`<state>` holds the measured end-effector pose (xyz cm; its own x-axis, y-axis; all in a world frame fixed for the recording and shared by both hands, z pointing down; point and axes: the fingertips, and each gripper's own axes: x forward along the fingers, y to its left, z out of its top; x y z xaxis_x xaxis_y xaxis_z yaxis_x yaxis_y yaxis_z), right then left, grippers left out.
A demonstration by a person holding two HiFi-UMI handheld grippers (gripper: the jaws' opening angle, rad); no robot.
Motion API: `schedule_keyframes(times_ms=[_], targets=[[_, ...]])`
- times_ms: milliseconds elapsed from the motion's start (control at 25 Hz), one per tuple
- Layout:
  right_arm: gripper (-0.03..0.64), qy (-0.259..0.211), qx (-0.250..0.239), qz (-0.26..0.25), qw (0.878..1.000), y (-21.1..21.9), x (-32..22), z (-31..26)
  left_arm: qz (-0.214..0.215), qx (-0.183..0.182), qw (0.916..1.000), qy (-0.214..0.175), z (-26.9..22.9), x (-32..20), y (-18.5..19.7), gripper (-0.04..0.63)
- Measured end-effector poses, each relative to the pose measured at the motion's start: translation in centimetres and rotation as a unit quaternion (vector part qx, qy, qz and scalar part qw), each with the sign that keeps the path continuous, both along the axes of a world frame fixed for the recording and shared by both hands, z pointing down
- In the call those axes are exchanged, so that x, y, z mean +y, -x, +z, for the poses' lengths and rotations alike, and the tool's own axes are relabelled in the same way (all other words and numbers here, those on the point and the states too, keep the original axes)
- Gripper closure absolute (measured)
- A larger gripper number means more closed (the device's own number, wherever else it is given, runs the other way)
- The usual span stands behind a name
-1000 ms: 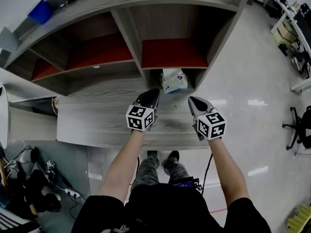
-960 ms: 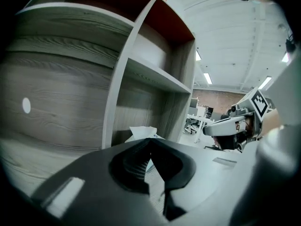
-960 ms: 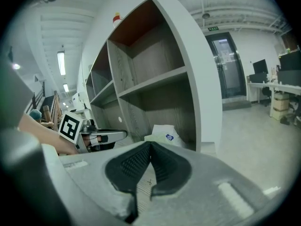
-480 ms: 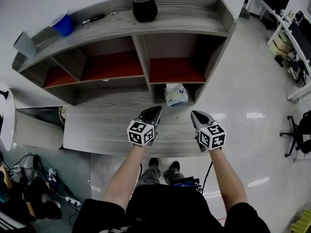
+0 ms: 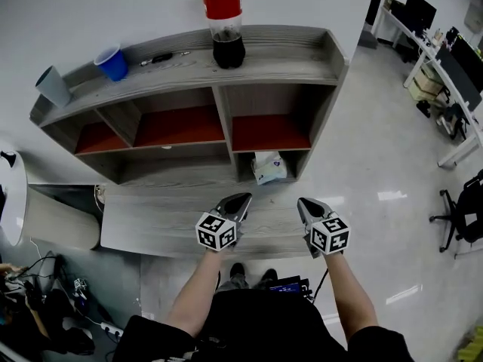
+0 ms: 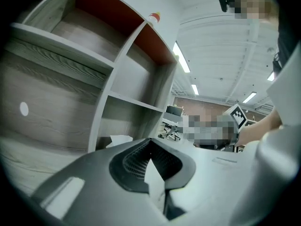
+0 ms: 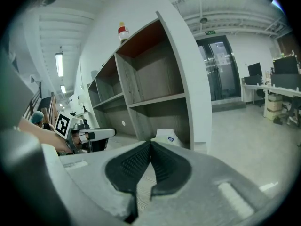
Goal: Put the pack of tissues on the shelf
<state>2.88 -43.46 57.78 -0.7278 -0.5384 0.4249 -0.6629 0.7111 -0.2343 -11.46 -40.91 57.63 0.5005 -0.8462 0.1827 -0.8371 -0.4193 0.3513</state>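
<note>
Tissues first: the pack of tissues (image 5: 269,167) is a soft white wrapped bundle with pale blue print and a small blue mark on its front. It sits a little askew in the bottom right compartment of the shelf (image 5: 302,57), just under the red-backed cubby. In the right gripper view the pack (image 7: 164,136) sits at twelve o'clock just past the jaw tips, tucked against the compartment's end wall. In the left gripper view a white corner of it (image 6: 115,140) peeks out at ten o'clock from the tips.

Now the hands. Both bare forearms reach out from the body at six o'clock, side by side, marker cubes on top. The left gripper (image 5: 243,197) points toward one o'clock. The right gripper (image 5: 301,201) points toward eleven, so the two noses lean in toward each other over the wide lower board (image 5: 151,219). The pack is at twelve o'clock from the gap between them, apart from both.

Left gripper (image 6: 150,140): ribbed pads pressed together, nothing between them. Right gripper (image 7: 150,143): same story, jaws closed tip to tip and empty.

Up top, a cola bottle (image 5: 224,29) stands at twelve o'clock, with a blue cup (image 5: 113,62) off at its nine.
</note>
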Motion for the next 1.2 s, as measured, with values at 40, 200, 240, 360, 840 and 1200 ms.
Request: schedule_keyframes(times_ms=[40,200,240,360,840,1200], targets=[[0.617,0.000,-0.001,0.001,1.000,-0.1,0.2,-0.1,0.001,0.001,1.0000,0.000,-0.1,0.2,0.0,0.592],[0.617,0.004,-0.011,0.011,1.000,-0.6,1.2,-0.3,0.002,-0.001,1.0000,-0.003,-0.4,1.1,0.0,0.592],[0.617,0.005,-0.015,0.015,1.000,-0.8,1.4,-0.3,0.003,-0.002,1.0000,-0.004,-0.4,1.4,0.0,0.592],[0.617,0.006,-0.024,0.026,0.999,-1.1,1.8,-0.4,0.001,-0.002,1.0000,-0.002,-0.3,2.1,0.1,0.592],[0.617,0.008,-0.033,0.032,0.999,-1.9,2.6,-0.4,-0.001,-0.015,0.9998,0.015,0.6,3.5,-0.4,0.592],[0.617,0.012,-0.038,0.014,0.999,-3.1,3.4,0.0,-0.017,-0.018,0.9995,0.022,1.1,5.3,-1.8,0.592]])
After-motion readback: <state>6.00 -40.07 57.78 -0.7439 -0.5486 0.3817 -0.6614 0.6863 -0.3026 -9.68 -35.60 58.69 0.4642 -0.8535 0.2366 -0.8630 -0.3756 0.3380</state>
